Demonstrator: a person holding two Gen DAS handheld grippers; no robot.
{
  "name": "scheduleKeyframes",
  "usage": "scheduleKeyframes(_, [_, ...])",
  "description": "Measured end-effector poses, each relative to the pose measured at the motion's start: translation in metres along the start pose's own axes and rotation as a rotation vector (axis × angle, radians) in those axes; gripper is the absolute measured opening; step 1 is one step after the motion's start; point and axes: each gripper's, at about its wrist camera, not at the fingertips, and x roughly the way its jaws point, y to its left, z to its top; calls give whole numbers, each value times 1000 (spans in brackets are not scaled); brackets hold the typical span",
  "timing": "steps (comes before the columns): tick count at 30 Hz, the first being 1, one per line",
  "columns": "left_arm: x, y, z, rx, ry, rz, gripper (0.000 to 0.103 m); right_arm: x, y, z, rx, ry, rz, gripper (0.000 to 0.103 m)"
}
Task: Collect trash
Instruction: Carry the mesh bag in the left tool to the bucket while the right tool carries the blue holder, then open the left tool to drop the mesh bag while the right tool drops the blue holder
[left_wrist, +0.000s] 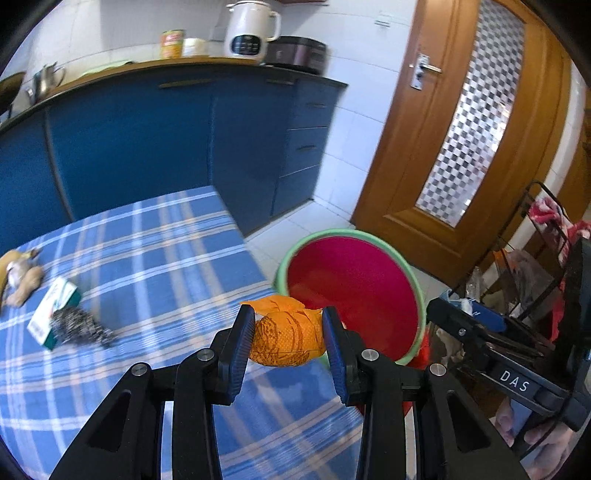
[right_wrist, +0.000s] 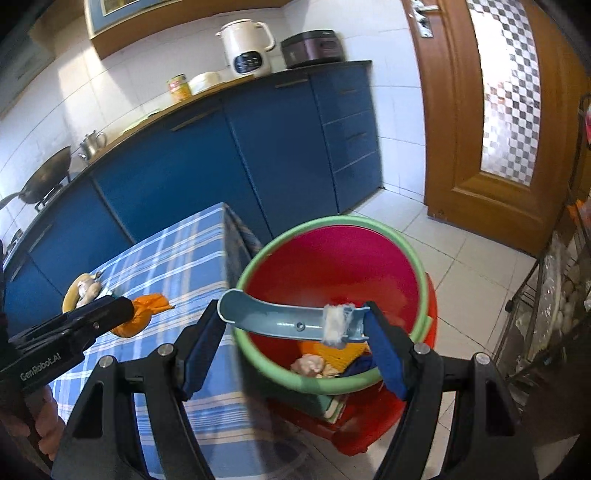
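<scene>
Legible writing: the white letters "DAS" on the body of the right hand-held gripper (left_wrist: 463, 325) as seen from the left wrist view, and "GenRobot.AI" on the body of the left hand-held gripper (right_wrist: 125, 312) as seen from the right wrist view. Print on the yellow-labelled tin can (left_wrist: 172, 43) and on the white-and-green carton (left_wrist: 55, 312) is too blurred to read.

The left hand-held gripper (left_wrist: 289, 334) is closed partway on a crumpled orange mesh wrapper (left_wrist: 286, 339), both blue pads pressing its sides. It holds the wrapper above the edge of the blue-and-white plaid tabletop (left_wrist: 147, 258), just beside the red plastic bin with a green rim (left_wrist: 351, 273).

The right hand-held gripper (right_wrist: 295, 332) is wide apart yet braced on a curved grey-blue plastic piece (right_wrist: 280, 319), which spans the gap between the pads. A tuft of white fluff (right_wrist: 336, 325) clings to the piece near the right pad. The piece hangs over the mouth of the bin (right_wrist: 332, 221), which contains orange, blue and pale scraps.

On the tabletop lie the carton, a dark metal scouring pad (left_wrist: 79, 325) touching it, and a ginger root (left_wrist: 22, 284) further left.
</scene>
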Motion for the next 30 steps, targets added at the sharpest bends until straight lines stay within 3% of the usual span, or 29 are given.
scheduleKeyframes(9, [46, -34, 2, 72, 26, -29, 39, 16, -40, 1, 59, 18, -29, 76])
scheduleKeyframes(18, [90, -49, 0, 63, 75, -109, 40, 28, -65, 5, 84, 37, -54, 76])
scheduleKeyframes(30, [101, -48, 4, 47, 81, -66, 46, 39, -78, 10, 106, 38, -59, 77])
